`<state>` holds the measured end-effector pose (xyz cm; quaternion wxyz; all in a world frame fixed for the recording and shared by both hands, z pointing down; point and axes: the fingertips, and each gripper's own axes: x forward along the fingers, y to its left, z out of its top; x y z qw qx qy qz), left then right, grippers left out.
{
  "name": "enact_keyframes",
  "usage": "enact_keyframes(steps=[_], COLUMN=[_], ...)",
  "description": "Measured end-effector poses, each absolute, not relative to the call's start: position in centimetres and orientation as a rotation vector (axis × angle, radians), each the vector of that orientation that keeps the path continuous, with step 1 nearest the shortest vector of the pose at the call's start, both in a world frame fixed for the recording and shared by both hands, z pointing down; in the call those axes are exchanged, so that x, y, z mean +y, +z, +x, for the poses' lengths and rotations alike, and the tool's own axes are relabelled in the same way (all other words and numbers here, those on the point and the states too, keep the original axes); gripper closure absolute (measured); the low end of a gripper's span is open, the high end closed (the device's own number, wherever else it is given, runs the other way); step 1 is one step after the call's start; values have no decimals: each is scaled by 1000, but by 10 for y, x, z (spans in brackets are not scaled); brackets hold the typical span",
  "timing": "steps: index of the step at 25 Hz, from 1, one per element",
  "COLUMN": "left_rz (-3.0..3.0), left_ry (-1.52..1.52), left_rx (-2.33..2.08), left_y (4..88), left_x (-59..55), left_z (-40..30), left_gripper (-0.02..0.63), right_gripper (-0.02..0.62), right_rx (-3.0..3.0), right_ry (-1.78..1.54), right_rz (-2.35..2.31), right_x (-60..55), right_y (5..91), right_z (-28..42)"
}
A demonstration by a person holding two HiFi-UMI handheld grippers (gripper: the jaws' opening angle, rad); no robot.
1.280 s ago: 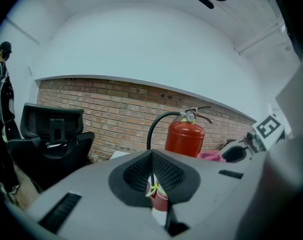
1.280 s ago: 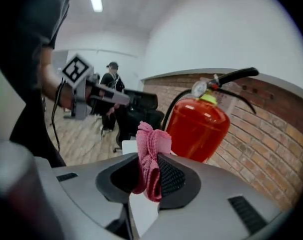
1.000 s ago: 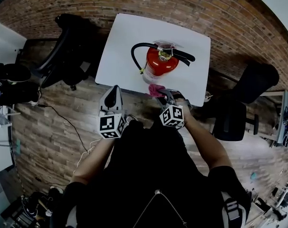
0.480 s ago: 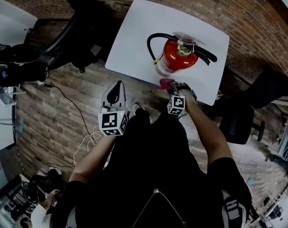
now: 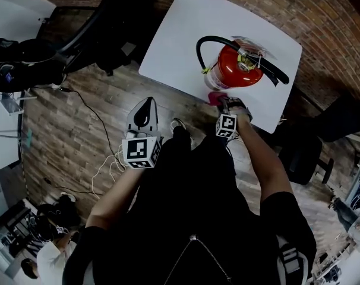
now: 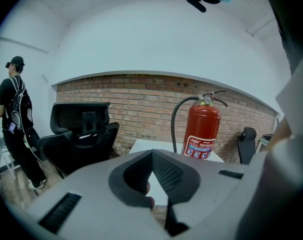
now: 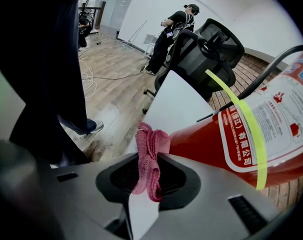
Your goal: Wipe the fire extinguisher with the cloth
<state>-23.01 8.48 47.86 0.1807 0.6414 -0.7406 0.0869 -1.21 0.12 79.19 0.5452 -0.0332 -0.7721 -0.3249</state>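
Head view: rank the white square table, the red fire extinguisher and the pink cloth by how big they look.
Largest to smallest:
1. white square table
2. red fire extinguisher, standing on the table
3. pink cloth; only a small part shows at the table edge, so its full size is unsure

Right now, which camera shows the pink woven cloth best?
The right gripper view: the pink woven cloth sits pinched in the right gripper's shut jaws, touching the red fire extinguisher. The head view shows it only as a pink speck; the left gripper view shows none.
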Motion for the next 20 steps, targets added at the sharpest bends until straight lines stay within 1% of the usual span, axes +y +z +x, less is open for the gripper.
enact_keyframes(steps=[10,20], left_rz=[1785,1829], left_ry=[256,238], left_rx=[-2106,-2084], left_y=[483,478], left_x=[87,80], left_z=[-235,-227], left_gripper=[575,575], right_gripper=[492,492], right_rx=[-1810,-1798], right_ry=[-840,-917], right_rz=[28,164], right_x=[-17,-24], right_y=[793,758], right_z=[-22,-24])
